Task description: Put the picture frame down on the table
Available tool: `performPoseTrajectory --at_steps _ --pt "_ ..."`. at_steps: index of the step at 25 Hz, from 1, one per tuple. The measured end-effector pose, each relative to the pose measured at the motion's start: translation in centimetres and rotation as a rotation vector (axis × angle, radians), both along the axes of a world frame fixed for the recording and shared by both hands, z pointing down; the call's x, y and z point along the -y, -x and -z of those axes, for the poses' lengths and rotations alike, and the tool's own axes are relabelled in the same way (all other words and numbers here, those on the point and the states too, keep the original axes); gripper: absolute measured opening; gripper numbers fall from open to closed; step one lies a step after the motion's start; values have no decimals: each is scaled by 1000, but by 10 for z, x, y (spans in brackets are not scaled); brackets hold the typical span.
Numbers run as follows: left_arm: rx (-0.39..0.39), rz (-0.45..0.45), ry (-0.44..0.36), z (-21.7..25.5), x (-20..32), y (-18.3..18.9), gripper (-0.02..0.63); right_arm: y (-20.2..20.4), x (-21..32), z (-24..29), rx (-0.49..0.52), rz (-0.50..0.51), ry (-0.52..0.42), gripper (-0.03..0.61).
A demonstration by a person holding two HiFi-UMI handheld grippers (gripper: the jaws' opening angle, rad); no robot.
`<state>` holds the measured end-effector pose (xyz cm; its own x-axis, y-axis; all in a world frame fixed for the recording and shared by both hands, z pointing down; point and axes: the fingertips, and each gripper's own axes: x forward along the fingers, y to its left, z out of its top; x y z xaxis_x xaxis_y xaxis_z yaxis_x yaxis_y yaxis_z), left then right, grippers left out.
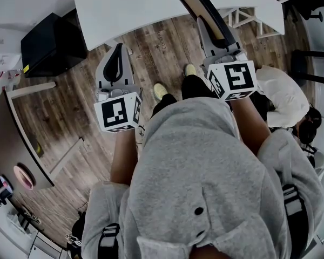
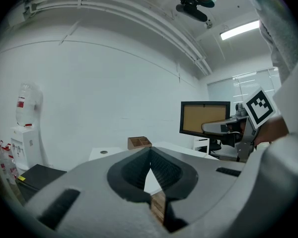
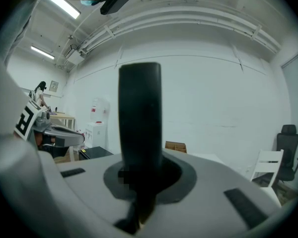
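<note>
Clamping black picture frame (image 3: 140,123) upright: right gripper (image 3: 139,185); left gripper (image 2: 150,168) pressed together, empty; white table (image 1: 140,4) ahead.

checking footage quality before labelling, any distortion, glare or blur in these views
Head view: strong fisheye, the white table edge bows. Left gripper view: dark vignetted corners, ceiling light blown out. Right gripper view: the picture frame held edge-on in the right gripper is a dark, soft silhouette close to the lens.

Wood-plank floor (image 1: 156,47) runs underfoot, with a black cabinet (image 1: 48,45) at its left edge. A water dispenser (image 2: 24,143) stands against the white wall (image 2: 114,83) (bottle on top). Elsewhere, a black office chair (image 3: 288,145) stands beside a white chair (image 3: 268,163).
</note>
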<state>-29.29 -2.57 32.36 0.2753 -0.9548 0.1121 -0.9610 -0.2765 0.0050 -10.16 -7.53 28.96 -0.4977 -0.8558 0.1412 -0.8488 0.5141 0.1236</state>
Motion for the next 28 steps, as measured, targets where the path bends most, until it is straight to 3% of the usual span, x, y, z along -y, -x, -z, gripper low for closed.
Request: performPoseTrajectory --at_steps 12,28 --pt "19 0 6 -2 28 -9 20 -14 35 -1 -1 -7 -14 31" --pt "51 -13 11 -3 134 -39 20 -53 141 -9 2 -27 -19 31"
